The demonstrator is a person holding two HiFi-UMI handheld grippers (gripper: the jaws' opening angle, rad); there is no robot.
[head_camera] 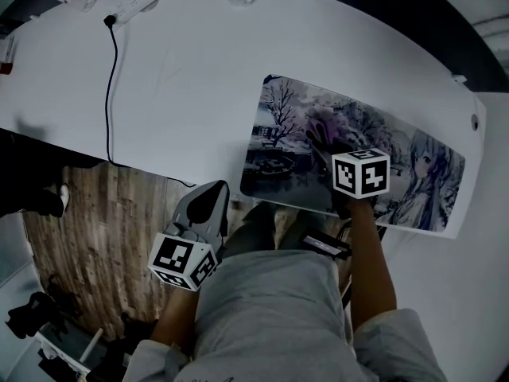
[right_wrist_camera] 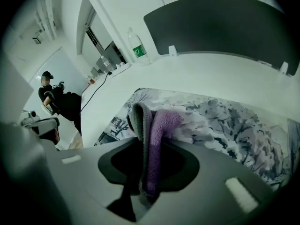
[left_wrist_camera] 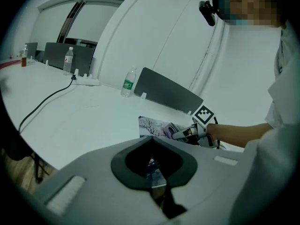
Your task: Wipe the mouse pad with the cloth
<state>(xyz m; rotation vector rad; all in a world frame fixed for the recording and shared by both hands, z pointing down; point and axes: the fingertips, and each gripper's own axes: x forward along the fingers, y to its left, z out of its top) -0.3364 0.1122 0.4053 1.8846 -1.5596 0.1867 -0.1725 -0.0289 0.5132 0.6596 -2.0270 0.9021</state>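
While the right tool (head_camera: 324, 143) is clamped on a folded purple-and-grey cloth (right_wrist_camera: 157, 125), the cloth's free end rests on the mouse pad (head_camera: 278, 126), which lies along the worktop's (head_camera: 183, 78) near edge. Left tool (head_camera: 210, 203) hangs just off that near edge, jaws pressed together with nothing in them.

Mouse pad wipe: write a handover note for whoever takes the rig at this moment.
Right hand-held gripper: shut on the cloth, which sits over the left half of the mouse pad.
Left hand-held gripper: shut, empty, held off the near edge of the table.
Done: cloth gripped and at the pad.
Left: wipe across the pad; how much is already wiped cannot be told.
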